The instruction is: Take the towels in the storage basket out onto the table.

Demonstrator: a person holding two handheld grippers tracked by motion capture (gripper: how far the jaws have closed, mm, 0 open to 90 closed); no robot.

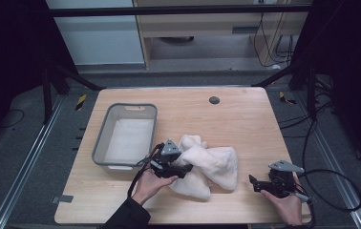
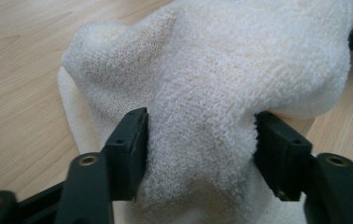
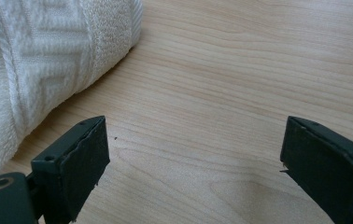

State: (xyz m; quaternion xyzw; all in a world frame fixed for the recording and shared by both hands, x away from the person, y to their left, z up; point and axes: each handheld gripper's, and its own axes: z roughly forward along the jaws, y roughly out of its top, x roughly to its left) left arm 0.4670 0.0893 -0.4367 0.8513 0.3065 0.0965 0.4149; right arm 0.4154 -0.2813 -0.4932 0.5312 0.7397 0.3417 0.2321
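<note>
The white towel point(image 1: 210, 167) lies crumpled on the wooden tabletop point(image 1: 245, 119), just right of a grey plastic basin point(image 1: 103, 138) that has another pale cloth point(image 1: 128, 138) flat on its bottom. The left gripper point(image 1: 176, 168) is at the left edge of the towel, low over the tabletop, and the person's left hand point(image 1: 148, 185) holds it from below in the high view. In the left gripper view a thick fold of the towel point(image 2: 202, 93) stands between the two black fingers point(image 2: 130, 144); the fingers are half apart, and the cloth fills the gap and touches both inner faces, but it looks puffed, not squeezed, so the grip looks released and not clenched. The right gripper point(image 1: 260, 183) rests near the front right corner of the tabletop, well apart from the left one and just beside the right end of the towel, in the person's right hand point(image 1: 286, 206). In the right gripper view its fingers point(image 3: 76, 168) are spread wide with only bare wood between them, and the patterned border of the towel point(image 3: 39, 60) lies to the upper left, not touching them.
</note>
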